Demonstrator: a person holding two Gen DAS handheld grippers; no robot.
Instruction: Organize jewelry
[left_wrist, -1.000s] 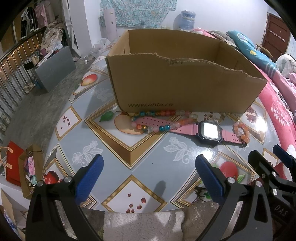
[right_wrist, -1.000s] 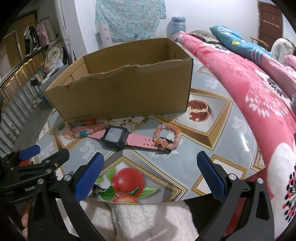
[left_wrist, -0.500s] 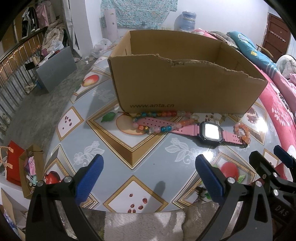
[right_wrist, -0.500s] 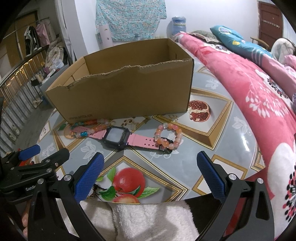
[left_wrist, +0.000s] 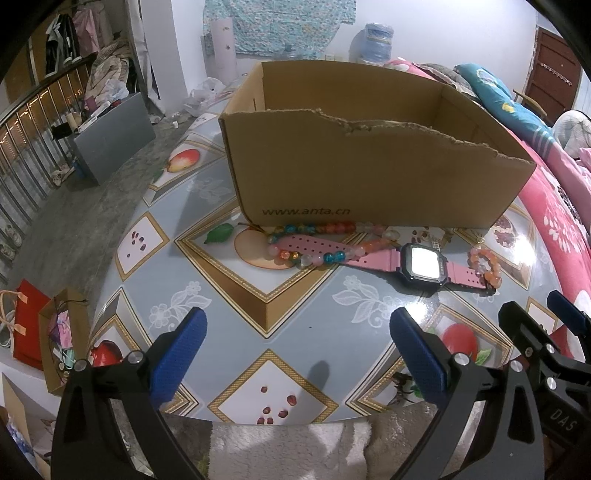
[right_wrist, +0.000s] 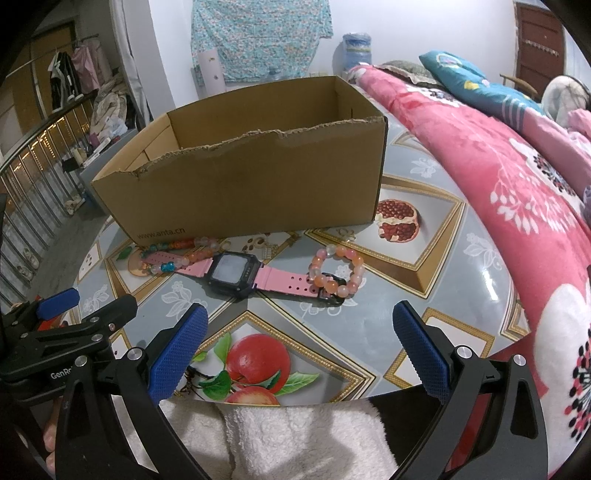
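Even, fairly dim indoor light — perhaps from overhead — with table (left_wrist: 229, 291) glare and fisheye-bent edges.

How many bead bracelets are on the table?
2. A colourful bead bracelet lies by the cardboard box, over one end of the pink watch strap. A small orange and pink bracelet lies over the buckle end. The box may hide more inside.

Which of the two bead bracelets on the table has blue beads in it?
The long bracelet by the box's printed end; it mixes blue, orange and clear beads. The small bracelet at the watch's buckle is only orange, pink and white.
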